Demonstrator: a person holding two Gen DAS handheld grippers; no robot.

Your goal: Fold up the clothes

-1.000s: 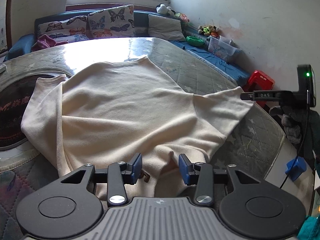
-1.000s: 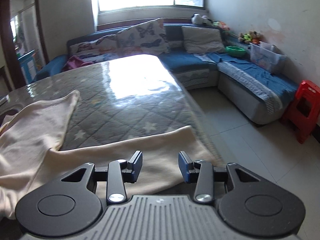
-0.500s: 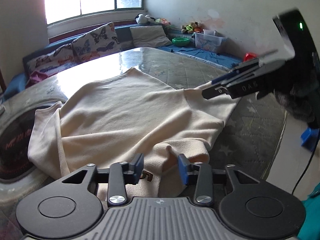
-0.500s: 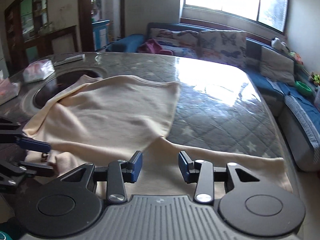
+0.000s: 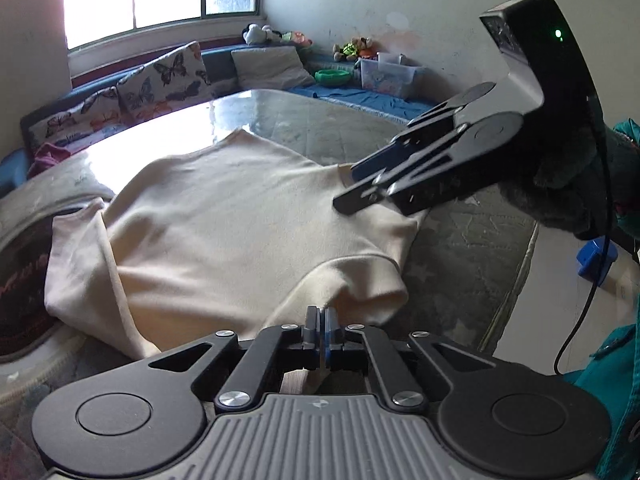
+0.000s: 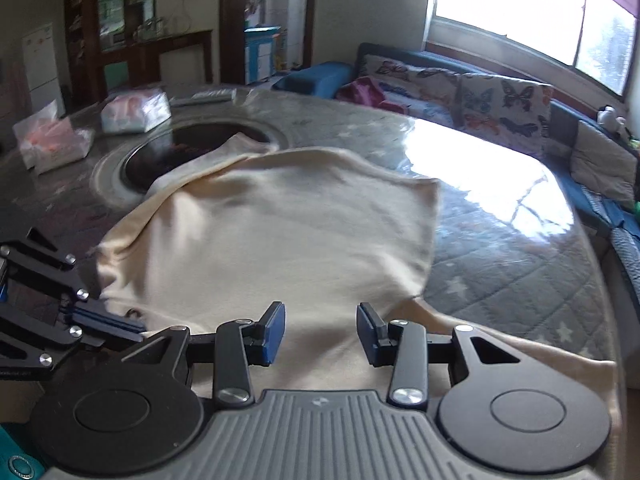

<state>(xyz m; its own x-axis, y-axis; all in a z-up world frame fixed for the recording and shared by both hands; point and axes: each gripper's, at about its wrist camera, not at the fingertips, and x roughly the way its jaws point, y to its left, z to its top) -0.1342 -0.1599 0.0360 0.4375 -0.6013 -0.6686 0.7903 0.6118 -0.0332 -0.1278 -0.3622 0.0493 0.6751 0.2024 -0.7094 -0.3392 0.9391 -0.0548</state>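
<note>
A cream long-sleeved top (image 5: 240,220) lies spread on the quilted table cover (image 5: 460,240), one sleeve trailing toward the table's right edge. My left gripper (image 5: 320,320) is at the top's near edge, its jaws closing tight on a raised fold of the cloth. In the right wrist view the same top (image 6: 300,220) fills the middle, and the left gripper (image 6: 136,328) shows at the lower left with cloth pinched. My right gripper (image 6: 320,332) hovers open just over the top near the sleeve, nothing between its pads. It also appears as the right gripper (image 5: 352,188) above the top's right shoulder.
A round dark inset (image 6: 180,148) sits in the table beyond the top's far sleeve. Plastic bags (image 6: 132,112) lie at the far left. A sofa with butterfly cushions (image 5: 160,76) runs behind. The table edge (image 5: 524,264) drops to the floor at the right.
The left jaws went from open to shut on the top's near edge, lifting a fold. The right gripper swung left from the table's edge to over the top and rolled.
</note>
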